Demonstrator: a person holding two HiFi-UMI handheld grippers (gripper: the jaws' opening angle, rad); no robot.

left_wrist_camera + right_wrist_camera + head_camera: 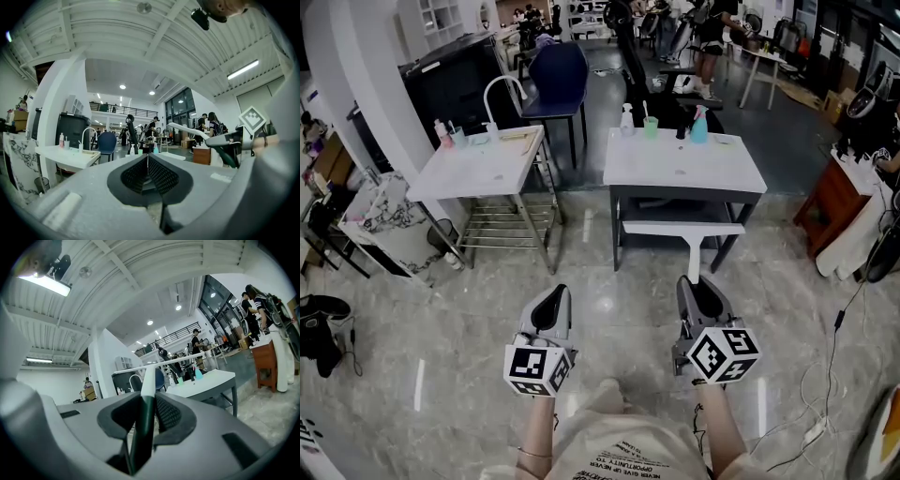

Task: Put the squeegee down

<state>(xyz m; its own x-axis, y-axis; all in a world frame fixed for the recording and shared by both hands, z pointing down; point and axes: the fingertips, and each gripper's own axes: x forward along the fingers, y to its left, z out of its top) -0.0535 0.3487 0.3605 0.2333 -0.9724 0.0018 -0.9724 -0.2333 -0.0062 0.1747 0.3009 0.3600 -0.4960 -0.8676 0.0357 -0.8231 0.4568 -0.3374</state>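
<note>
The squeegee [682, 228] is white and T-shaped, and its blade hangs level in front of the right-hand white table [741, 173]. Its stem runs back into my right gripper [694, 281], which is shut on the dark green handle [140, 427]. In the right gripper view the white stem [148, 377] rises from between the jaws to the crossbar. My left gripper [551, 298] is held beside it at the same height, jaws closed together with nothing in them [147, 158]. The left gripper view shows the squeegee [187, 131] off to its right.
Two white tables stand ahead on the marble floor: the left one [464, 178] has a faucet and bottles. The right one carries spray bottles [698, 127] and a cup. A blue chair [558, 75] is behind them. People stand further back, and cables [830, 375] lie at the right.
</note>
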